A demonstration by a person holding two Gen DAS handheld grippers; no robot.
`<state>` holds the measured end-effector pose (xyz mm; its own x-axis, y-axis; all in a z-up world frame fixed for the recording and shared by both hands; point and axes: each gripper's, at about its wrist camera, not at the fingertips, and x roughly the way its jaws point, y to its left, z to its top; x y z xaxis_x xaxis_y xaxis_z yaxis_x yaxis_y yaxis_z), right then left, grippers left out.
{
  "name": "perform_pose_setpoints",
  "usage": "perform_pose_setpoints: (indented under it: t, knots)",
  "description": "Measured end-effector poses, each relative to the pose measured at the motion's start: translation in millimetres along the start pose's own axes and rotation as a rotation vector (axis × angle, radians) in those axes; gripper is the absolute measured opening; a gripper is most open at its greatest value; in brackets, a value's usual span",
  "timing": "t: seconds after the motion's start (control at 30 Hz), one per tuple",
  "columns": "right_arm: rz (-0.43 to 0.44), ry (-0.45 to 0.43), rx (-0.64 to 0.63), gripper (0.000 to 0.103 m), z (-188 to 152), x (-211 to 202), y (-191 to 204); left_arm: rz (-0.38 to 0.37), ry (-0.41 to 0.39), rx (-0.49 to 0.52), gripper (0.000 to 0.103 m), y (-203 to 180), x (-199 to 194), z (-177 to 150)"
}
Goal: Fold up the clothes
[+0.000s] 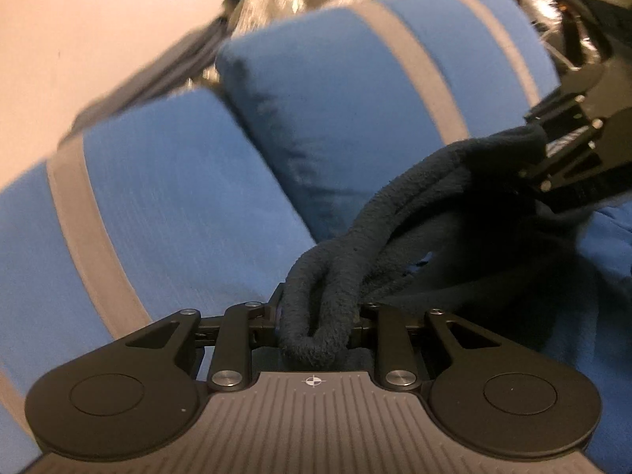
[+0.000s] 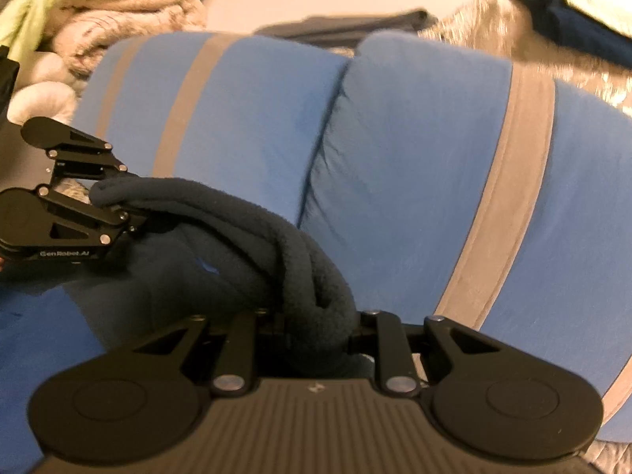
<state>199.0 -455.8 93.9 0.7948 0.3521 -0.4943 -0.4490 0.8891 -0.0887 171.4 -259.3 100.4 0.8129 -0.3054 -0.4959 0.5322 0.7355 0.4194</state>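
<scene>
I am clenching my left fingers (image 1: pixel 316 331) and my right fingers (image 2: pixel 316 328) on the dark fleece band (image 1: pixel 399 213) of one blue garment (image 2: pixel 245 118); it is sagging soft, light and bulky between them over the desk (image 2: pixel 296 4); corners are gripping best; two grey stripes, one towel pile (image 2: pixel 118 19) beyond.

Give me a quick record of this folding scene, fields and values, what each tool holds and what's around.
garment: dark fleece hem of a blue garment with grey stripes
left tool: shut on the hem
right tool: shut on the same hem
hem: bunched, spanning between both
background: pile of pale towels, far left in right view
</scene>
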Motion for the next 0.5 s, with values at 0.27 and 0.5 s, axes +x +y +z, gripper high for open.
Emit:
perform_pose_setpoints:
  t: [0.27,0.5]
  knots:
    - [-0.033,0.101,0.067,0.022,-18,48,-3,-0.013,0.102,-0.062,0.025,-6,43,-18]
    - [-0.057,0.159,0.110,0.022,-34,72,-2,0.026,0.189,-0.147,0.062,6,65,-34]
